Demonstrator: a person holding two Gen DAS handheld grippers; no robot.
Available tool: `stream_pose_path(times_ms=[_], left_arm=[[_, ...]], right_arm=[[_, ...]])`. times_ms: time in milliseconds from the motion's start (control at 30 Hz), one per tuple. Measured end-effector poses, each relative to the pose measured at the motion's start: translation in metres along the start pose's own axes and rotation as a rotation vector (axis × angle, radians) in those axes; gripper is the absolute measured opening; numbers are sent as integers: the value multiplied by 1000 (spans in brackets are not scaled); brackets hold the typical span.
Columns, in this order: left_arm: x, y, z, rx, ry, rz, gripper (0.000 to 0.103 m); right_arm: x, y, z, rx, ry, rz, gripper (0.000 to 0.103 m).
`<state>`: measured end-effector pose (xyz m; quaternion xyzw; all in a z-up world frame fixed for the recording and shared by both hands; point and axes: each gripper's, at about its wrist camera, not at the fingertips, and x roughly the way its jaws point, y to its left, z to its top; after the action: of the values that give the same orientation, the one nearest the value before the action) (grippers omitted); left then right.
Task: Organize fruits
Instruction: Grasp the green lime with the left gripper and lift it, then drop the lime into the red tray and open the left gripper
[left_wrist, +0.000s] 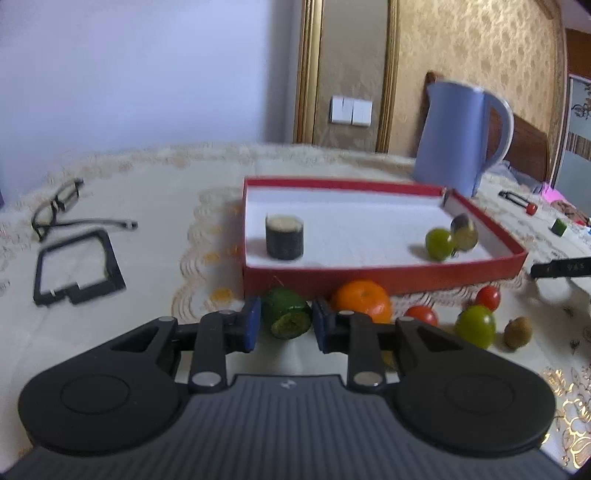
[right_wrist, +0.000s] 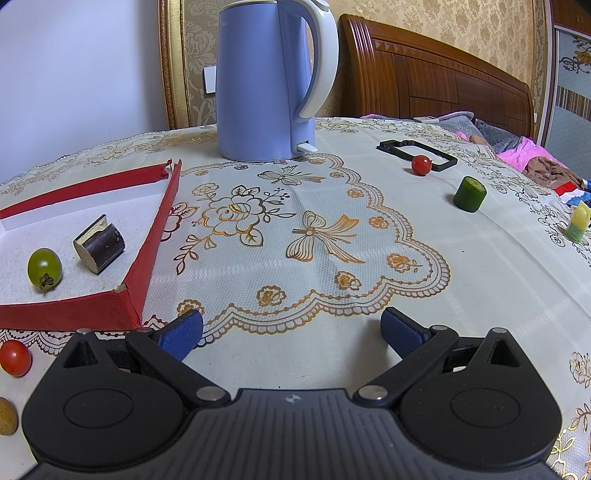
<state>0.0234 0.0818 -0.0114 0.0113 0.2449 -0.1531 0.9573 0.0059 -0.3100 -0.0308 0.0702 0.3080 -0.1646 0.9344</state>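
Observation:
A red box (left_wrist: 384, 278) with a white floor holds a dark sugarcane piece (left_wrist: 284, 236), a green tomato (left_wrist: 439, 243) and a second dark piece (left_wrist: 464, 232). My left gripper (left_wrist: 284, 325) has its blue pads on both sides of a green cucumber piece (left_wrist: 287, 314), just in front of the box. An orange (left_wrist: 364, 301), red tomatoes (left_wrist: 421, 315), a green tomato (left_wrist: 475, 325) and a kiwi (left_wrist: 518, 332) lie to its right. My right gripper (right_wrist: 291, 332) is open and empty over the tablecloth, right of the box (right_wrist: 147, 240).
A blue kettle (right_wrist: 266, 81) stands behind the box. A red tomato (right_wrist: 422, 165), a black frame (right_wrist: 417, 153) and a green cucumber piece (right_wrist: 470, 194) lie at the far right. Glasses (left_wrist: 59, 206) and another black frame (left_wrist: 77, 273) lie left.

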Motion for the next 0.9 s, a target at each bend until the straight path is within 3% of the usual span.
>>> stream_pose_path(times_ms=[233,500,667,733,767,800,833,900], left_arm=[[3,-13,27,21,-89,-7,27],[61,-16,33,18,25,-11,26],[64,-21,29,53,23,3,27],[60,-19,29,41,18,15,44],[56,-18,29,34,0,24,67],[48,-16,28,22,-33,34,79],[40,-14,28,10,-63,19,82],[24,-12,25,-11,-112,76,101]], right_arm=[[0,0,0,0,0,0,103],[0,0,0,0,0,0,103],[0,0,0,0,0,1,103],[0,0,0,0,0,1,103],[0,0,0,0,0,1,103],[0,0,0,0,0,1,103],[0,0,0,0,0,1,103],[0,0,0,0,0,1,103]])
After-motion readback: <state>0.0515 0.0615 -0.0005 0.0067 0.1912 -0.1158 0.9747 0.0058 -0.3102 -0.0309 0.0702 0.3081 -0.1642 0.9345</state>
